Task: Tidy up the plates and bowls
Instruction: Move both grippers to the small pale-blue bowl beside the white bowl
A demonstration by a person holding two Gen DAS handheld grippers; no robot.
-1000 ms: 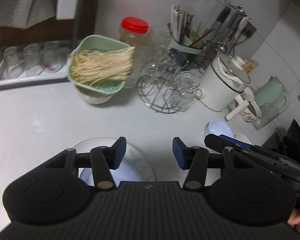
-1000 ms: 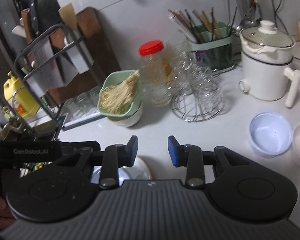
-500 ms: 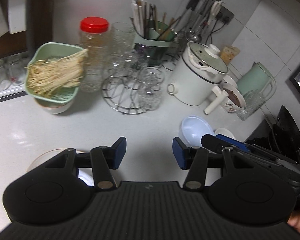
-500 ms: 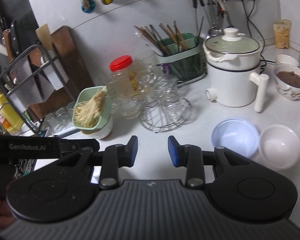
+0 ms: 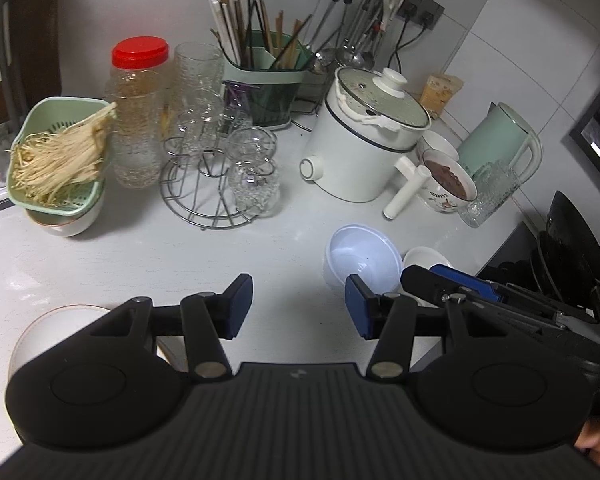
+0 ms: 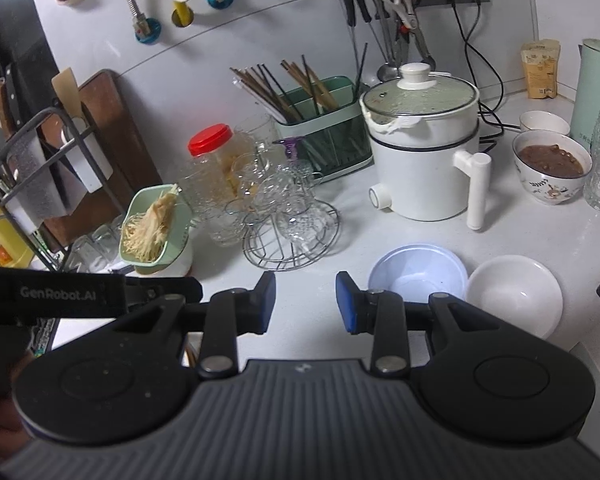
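Left wrist view: the left gripper (image 5: 299, 306) hangs open and empty over the white countertop (image 5: 148, 252); the pale blue round plastic bowl (image 5: 362, 258) sits just beyond its right fingertip, a white round bowl (image 5: 422, 258) touching that bowl's right side.

Right wrist view: the right gripper (image 6: 305, 302) is parted, holding nothing; the pale blue bowl (image 6: 418, 272) lies right of it, the white bowl (image 6: 514, 294) against its right.

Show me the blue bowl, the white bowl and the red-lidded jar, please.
blue bowl (image 6: 418, 276): right wrist view, inside bottom.
white bowl (image 6: 514, 294): right wrist view, inner wall.
jar (image 5: 140, 53): left wrist view, red lid.
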